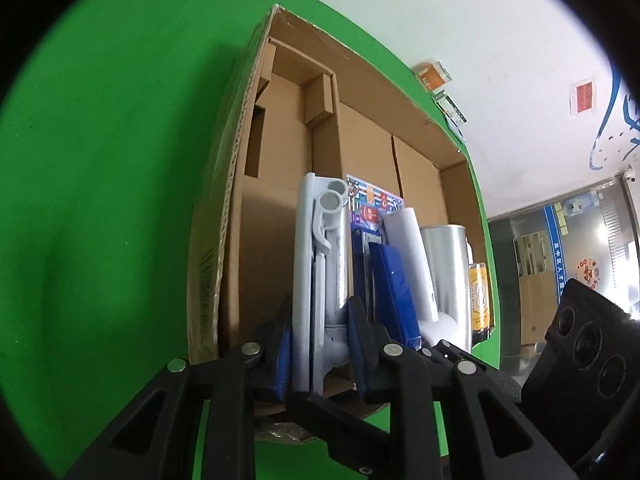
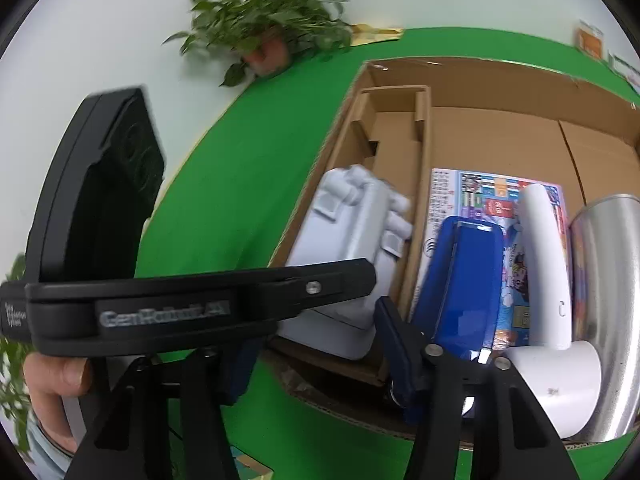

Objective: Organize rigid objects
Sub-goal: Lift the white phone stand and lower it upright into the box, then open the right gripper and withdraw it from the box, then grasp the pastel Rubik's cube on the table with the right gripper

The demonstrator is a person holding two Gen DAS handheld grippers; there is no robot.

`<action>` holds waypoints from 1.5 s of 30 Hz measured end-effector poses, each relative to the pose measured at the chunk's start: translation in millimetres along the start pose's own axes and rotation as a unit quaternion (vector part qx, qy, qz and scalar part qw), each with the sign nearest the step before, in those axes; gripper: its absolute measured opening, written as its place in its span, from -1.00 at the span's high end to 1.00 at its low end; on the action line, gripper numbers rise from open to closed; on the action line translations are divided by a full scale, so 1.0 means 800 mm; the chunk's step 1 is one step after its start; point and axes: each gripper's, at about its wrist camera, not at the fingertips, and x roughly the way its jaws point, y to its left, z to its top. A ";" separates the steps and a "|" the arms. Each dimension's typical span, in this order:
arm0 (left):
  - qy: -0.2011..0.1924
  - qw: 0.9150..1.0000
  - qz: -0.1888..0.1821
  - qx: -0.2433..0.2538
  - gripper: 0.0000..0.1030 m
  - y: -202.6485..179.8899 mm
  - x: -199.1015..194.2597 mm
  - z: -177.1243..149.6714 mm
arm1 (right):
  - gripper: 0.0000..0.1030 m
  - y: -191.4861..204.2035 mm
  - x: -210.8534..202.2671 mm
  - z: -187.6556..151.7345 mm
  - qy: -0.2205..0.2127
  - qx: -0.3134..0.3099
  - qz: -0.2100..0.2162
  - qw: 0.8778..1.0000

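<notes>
Left to right: the left tool [image 1: 320, 344] pinches the grey plastic piece [image 1: 320, 256], whose long axis runs away from it, over the narrow left compartment of the cardboard box [image 1: 224, 216] on the green desk [image 1: 100, 160]. Divider wall close right; open room ahead. Beside it, the right tool [image 2: 316, 344] stands spread, nothing between its pads, nearest the blue case [image 2: 460, 280]

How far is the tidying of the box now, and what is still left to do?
Done: a blue case, a white tube, a silver can and a printed pack already lie in the box. In hand: the left claw grips a grey plastic part over the box's left side. Left: letting it go. The right claw holds nothing.
</notes>
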 end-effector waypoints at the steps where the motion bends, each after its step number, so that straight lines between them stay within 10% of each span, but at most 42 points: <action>1: 0.000 1.000 -0.004 -0.006 0.55 0.003 -0.002 -0.001 | 0.00 0.000 0.000 -0.002 -0.002 -0.001 0.003 1.000; 13: -0.097 0.991 0.088 0.020 0.54 -0.018 -0.060 -0.003 | -0.02 -0.002 -0.020 -0.015 0.006 0.006 -0.006 1.000; 15: -0.148 0.982 0.118 0.029 0.54 -0.028 -0.079 -0.015 | -0.36 -0.005 -0.064 -0.018 -0.037 -0.001 -0.006 0.999; 16: -0.186 0.972 0.134 0.050 0.53 -0.040 -0.092 -0.029 | -0.89 -0.007 -0.092 -0.024 -0.078 -0.012 -0.018 0.997; 17: -0.212 0.964 0.148 0.070 0.44 -0.049 -0.099 -0.040 | -1.00 -0.009 -0.121 -0.033 -0.126 -0.016 -0.039 0.991; 20: -0.292 0.924 0.219 0.112 -0.92 -0.093 -0.120 -0.089 | -0.99 -0.013 -0.165 -0.063 -0.172 -0.043 -0.084 0.981; 22: -0.323 0.910 0.234 0.113 -1.00 -0.104 -0.128 -0.118 | -0.99 -0.016 -0.181 -0.092 -0.189 -0.056 -0.098 0.976; 26: -0.299 0.928 0.214 0.058 -1.00 -0.091 -0.125 -0.172 | -0.99 -0.020 -0.189 -0.153 -0.188 -0.089 -0.075 0.975; 29: -0.255 0.943 0.214 0.007 -1.00 -0.061 -0.111 -0.214 | -0.98 -0.012 -0.167 -0.213 -0.095 -0.150 0.011 0.984; 33: -0.206 0.939 0.276 -0.005 -1.00 -0.026 -0.092 -0.254 | -0.97 -0.002 -0.156 -0.295 -0.030 -0.204 0.079 0.975; 45: -0.075 0.966 0.246 -0.021 -0.29 -0.019 -0.022 -0.300 | -0.97 -0.079 -0.193 -0.371 -0.016 -0.134 0.087 0.987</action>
